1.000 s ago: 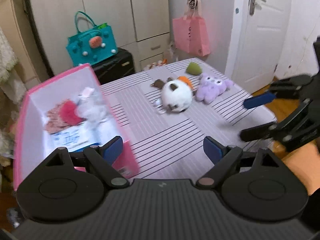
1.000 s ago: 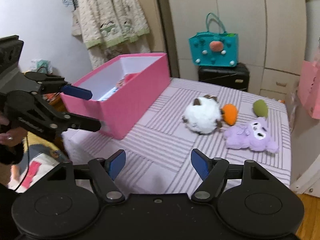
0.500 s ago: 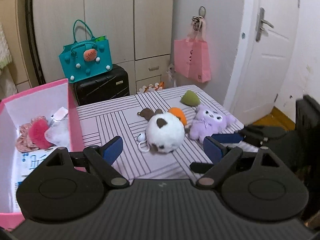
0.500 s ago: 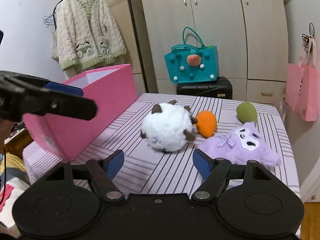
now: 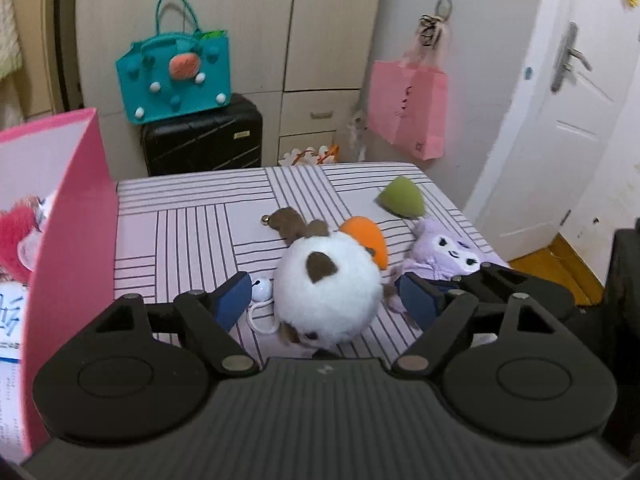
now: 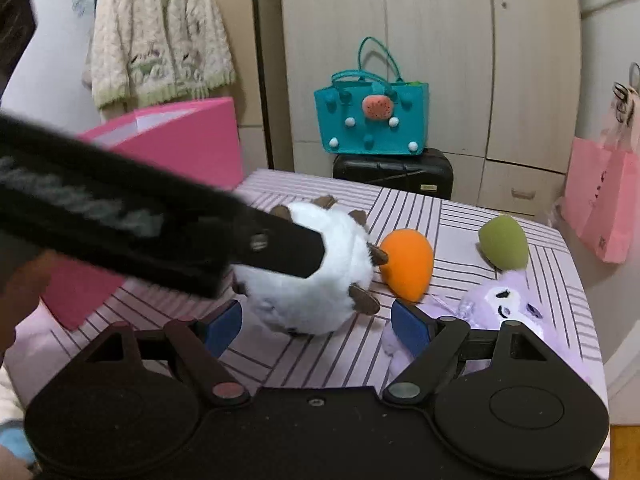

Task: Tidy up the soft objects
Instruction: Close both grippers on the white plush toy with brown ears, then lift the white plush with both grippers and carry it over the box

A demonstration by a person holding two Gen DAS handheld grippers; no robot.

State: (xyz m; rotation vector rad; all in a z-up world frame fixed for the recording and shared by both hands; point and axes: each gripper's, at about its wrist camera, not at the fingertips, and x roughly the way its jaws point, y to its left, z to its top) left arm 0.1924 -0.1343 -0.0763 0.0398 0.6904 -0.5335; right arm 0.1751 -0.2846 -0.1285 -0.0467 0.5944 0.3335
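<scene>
A round white plush with brown ears [image 5: 328, 284] lies on the striped table [image 5: 192, 232]. My left gripper [image 5: 326, 300] straddles it, jaws closing, and both blue pads stand clear of the fur. My right gripper [image 6: 316, 324] is just in front of the same white plush [image 6: 304, 280], jaws opening, with nothing pressed. An orange soft egg [image 6: 408, 262], a green one [image 6: 504, 242] and a purple plush [image 6: 500, 300] lie to the right. The pink box [image 5: 68, 240] at the left holds a red fluffy item.
The left gripper's black finger [image 6: 160, 232] crosses the right wrist view. A small brown plush [image 5: 288, 220] and a white bell on a loop [image 5: 262, 290] lie by the white plush. A teal bag [image 5: 176, 76] sits on a black suitcase beyond the table. A pink paper bag [image 5: 408, 112] hangs by the door.
Both grippers have come down and forward onto the white plush, which now fills the space between the pads. The left jaws narrowed a little and the right jaws widened.
</scene>
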